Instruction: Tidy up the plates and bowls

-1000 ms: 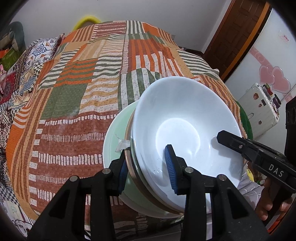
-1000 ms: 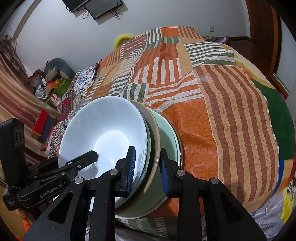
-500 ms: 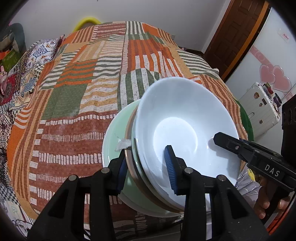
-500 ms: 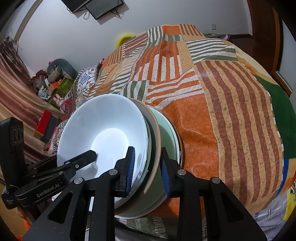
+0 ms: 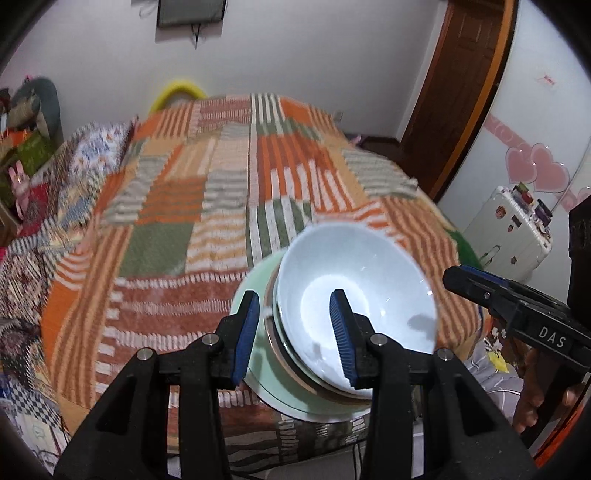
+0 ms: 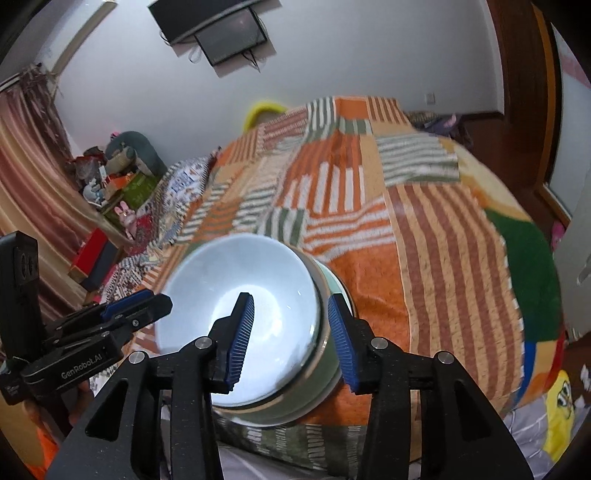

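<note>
A stack of dishes sits at the near edge of the patchwork bedspread: a white bowl [image 5: 354, 295] on top, a brown-rimmed dish under it, and a pale green plate [image 5: 258, 291] at the bottom. My left gripper [image 5: 293, 332] is open, its jaws standing either side of the stack's left rim without gripping. My right gripper [image 6: 290, 336] is open, its jaws astride the right rim of the white bowl [image 6: 236, 299] and the green plate [image 6: 332, 284]. Each gripper shows in the other's view: the right one [image 5: 491, 291] and the left one [image 6: 136, 310].
The patchwork bedspread [image 5: 207, 206] covers the bed. A brown door [image 5: 454, 92] and a white case [image 5: 513, 236] stand to the right. Pillows and toys [image 6: 122, 181] lie at the left, and a TV [image 6: 229, 33] hangs on the wall.
Both grippers have opened and let go of the stack's rims, and both have pulled back and up. The stack now rests on the bedspread.
</note>
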